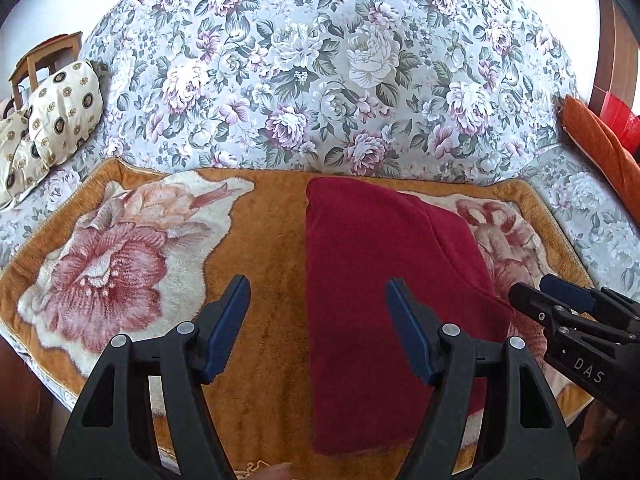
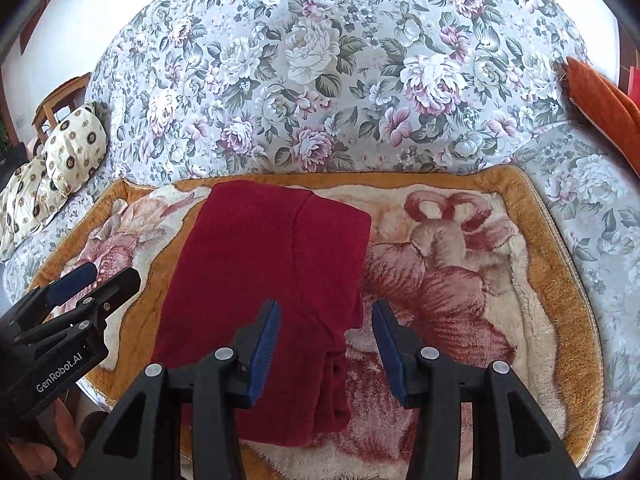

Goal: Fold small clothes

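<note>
One folded red garment [image 2: 264, 300], one floral blanket [image 1: 260, 320], two grippers, jaws apart

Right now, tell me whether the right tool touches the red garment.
Cannot tell. In the right wrist view the open right tool straddles the red garment's edge; height above it unclear.

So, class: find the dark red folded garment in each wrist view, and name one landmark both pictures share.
Left wrist view: the dark red garment lies right of centre on the orange floral blanket, partly behind the left gripper's right finger.
Right wrist view: the garment lies left of centre, its right edge between the open fingers.
Shared landmark: the cream patterned cushion at far left.
</note>
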`<state>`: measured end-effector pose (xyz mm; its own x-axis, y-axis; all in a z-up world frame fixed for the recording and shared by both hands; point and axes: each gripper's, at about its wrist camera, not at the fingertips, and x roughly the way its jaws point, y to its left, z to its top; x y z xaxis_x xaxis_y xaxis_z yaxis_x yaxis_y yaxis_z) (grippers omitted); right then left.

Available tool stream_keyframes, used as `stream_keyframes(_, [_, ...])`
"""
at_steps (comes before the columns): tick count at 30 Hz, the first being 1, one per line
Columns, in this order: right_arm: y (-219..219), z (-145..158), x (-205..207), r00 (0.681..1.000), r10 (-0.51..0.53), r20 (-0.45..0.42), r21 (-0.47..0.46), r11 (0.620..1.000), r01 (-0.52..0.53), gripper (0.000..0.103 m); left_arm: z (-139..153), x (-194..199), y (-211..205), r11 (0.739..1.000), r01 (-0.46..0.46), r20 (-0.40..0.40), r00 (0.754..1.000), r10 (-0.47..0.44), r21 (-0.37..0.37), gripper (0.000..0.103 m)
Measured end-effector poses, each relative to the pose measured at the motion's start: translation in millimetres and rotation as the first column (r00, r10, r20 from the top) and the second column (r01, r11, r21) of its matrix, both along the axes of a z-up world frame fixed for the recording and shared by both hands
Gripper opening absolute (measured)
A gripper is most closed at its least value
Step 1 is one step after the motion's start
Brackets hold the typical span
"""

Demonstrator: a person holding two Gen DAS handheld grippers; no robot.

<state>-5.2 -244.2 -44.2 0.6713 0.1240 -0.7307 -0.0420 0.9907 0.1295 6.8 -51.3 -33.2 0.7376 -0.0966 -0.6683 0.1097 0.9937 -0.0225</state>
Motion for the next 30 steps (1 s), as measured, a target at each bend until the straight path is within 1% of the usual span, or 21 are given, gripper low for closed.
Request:
stream_keyframes(5, [1.5, -2.4, 0.7, 1.000, 0.007, -0.006, 0.004, 1.000, -0.007, 0.046, -0.2, 0.2, 0.1, 1.000, 0.001, 0.002, 1.000, -0.001, 0.008, 0.071])
stream_keyframes(10, [3.3, -4.8, 0.6, 1.000, 0.006, -0.014, 0.014, 1.000, -0.006, 0.046, 0.0, 0.7, 2.2, 1.000, -0.002, -0.001, 1.000, 0.002, -0.002, 0.071])
stream_keyframes(19, [7.6, -3.6, 1.9, 1.000, 0.005, -0.007, 0.011, 1.000, -0.005, 0.046, -0.8, 2.1, 2.2, 1.000, 0.006, -0.007, 1.000, -0.006, -0.002, 0.071])
stream_keyframes(30, [9.5, -6.8, 4.5, 1.000, 0.013, -0.020, 0.010, 1.000, -0.012, 0.046, -4.7, 4.5, -1.1, 1.000, 0.016, -0.015, 1.000, -0.016, -0.002, 0.071])
